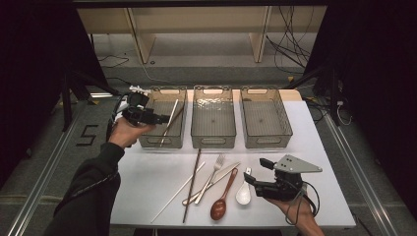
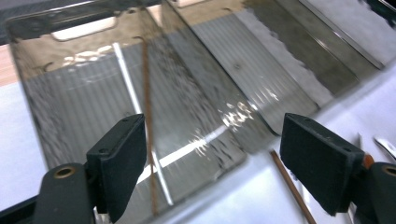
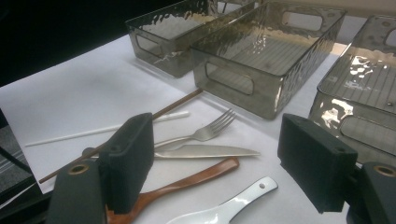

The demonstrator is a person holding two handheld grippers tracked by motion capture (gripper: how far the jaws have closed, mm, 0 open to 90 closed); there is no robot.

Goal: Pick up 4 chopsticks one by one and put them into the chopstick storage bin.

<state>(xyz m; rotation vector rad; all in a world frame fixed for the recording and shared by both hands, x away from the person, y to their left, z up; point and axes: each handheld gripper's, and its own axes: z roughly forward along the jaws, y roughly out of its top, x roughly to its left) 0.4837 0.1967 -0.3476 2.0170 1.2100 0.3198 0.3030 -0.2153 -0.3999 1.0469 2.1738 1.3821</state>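
— Where do we stand with the chopsticks?
— A white chopstick [image 1: 169,122] and a brown chopstick [image 1: 175,118] lie in our left bin [image 1: 147,142]. Our left gripper [image 1: 162,118] hangs at its near-left rim, jaws wide, holding nothing.
— And our right gripper [image 1: 252,173]?
— Jaws apart, empty, just beside the white spoon [image 1: 243,192].

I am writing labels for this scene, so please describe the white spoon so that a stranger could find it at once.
Start at the white table with three clear bins along its far edge. In front of the bins lies a loose cluster of cutlery. The white spoon is the piece nearest the right gripper, beside the wooden spoon; it is the only short, white, glossy one.
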